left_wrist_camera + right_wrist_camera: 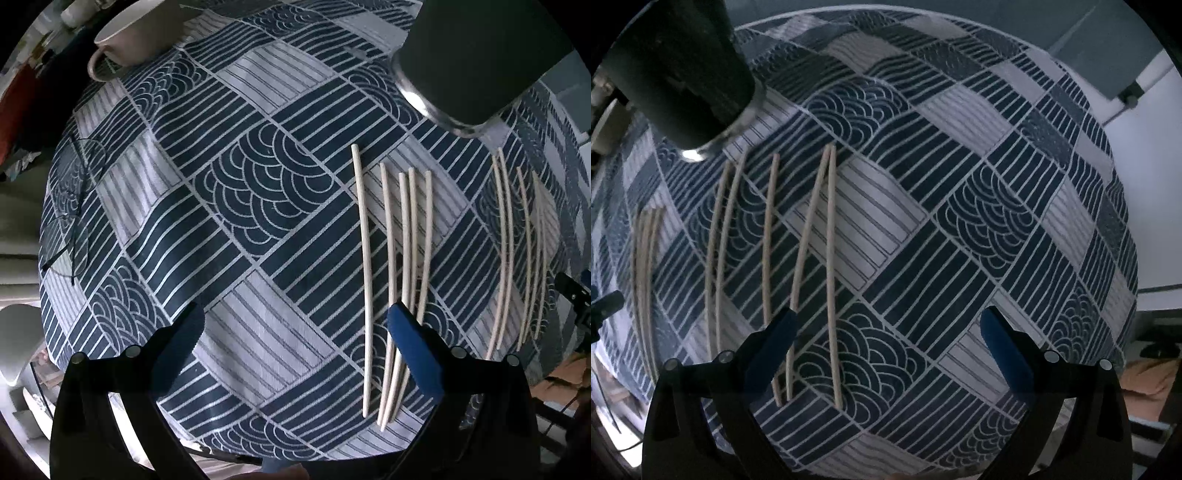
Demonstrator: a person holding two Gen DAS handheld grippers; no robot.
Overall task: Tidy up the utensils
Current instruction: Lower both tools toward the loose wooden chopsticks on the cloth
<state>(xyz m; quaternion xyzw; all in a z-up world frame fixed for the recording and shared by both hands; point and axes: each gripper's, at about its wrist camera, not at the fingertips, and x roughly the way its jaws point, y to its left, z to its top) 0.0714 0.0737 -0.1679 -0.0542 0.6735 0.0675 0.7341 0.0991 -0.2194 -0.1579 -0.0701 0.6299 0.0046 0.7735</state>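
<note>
Several pale wooden chopsticks lie flat on the blue-and-white patterned tablecloth (258,229). In the left wrist view one group (406,258) lies under my right fingertip and a second group (517,251) lies farther right. A dark cylindrical holder (476,55) with a metal rim stands beyond them. My left gripper (295,325) is open and empty above the cloth. In the right wrist view the chopsticks (812,258) lie left of centre, the holder (683,70) at upper left. My right gripper (886,328) is open and empty, its left fingertip (779,332) over two sticks.
A pink mug (136,33) stands at the far left of the table. A pair of glasses (74,210) lies near the table's left edge. The round table's edge curves close on the right in the right wrist view (1123,206).
</note>
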